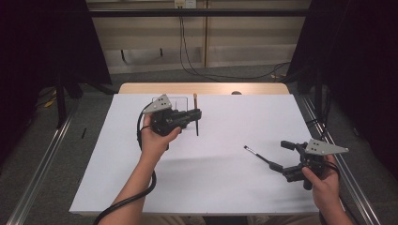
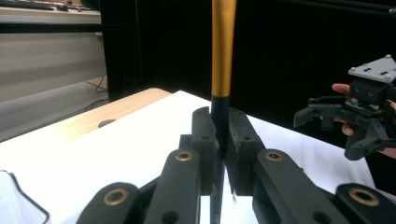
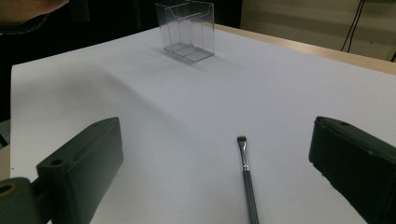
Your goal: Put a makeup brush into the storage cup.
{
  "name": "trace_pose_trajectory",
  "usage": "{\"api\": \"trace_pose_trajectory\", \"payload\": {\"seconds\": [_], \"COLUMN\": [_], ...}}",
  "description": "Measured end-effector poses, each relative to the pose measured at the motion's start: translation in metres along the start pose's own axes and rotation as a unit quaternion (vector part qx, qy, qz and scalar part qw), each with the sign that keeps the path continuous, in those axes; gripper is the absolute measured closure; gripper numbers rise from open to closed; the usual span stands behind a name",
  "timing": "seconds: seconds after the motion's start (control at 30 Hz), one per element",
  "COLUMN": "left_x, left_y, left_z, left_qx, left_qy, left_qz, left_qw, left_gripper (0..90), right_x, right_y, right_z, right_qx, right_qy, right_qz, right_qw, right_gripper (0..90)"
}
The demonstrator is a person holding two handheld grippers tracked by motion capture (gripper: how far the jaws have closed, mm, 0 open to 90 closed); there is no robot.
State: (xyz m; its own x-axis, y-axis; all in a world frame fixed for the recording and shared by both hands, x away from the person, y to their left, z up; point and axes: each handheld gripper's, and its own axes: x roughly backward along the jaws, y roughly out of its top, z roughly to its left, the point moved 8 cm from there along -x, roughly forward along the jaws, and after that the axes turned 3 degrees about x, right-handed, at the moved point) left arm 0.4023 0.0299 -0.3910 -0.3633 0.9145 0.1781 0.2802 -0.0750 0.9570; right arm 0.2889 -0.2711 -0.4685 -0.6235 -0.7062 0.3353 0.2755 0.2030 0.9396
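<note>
Partly hidden behind the left gripper, the clear holder is hard to make out in the high view. That gripper's 2 jaws are clamped on a gold-handled brush, its dark shaft pinched between the pads, near the holder. Well apart from the holder, the right gripper stands wide, a second brush lying between its fingers untouched, its handle end cut off.
</note>
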Motion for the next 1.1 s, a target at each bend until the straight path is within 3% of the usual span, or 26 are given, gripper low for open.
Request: {"api": "trace_pose_trajectory", "payload": {"seconds": [1.1], "left_x": [-0.007], "left_y": [0.028], "left_z": [0.036], "left_qx": [-0.008], "left_qy": [0.050], "left_qz": [-0.005], "left_qw": [0.9987], "left_gripper": [83.4], "right_x": [0.000], "right_y": [0.001], "right_z": [0.001], "right_qx": [-0.001], "right_qy": [0.004], "right_qz": [-0.002], "right_qw": [1.0000], "right_gripper": [2.8]}}
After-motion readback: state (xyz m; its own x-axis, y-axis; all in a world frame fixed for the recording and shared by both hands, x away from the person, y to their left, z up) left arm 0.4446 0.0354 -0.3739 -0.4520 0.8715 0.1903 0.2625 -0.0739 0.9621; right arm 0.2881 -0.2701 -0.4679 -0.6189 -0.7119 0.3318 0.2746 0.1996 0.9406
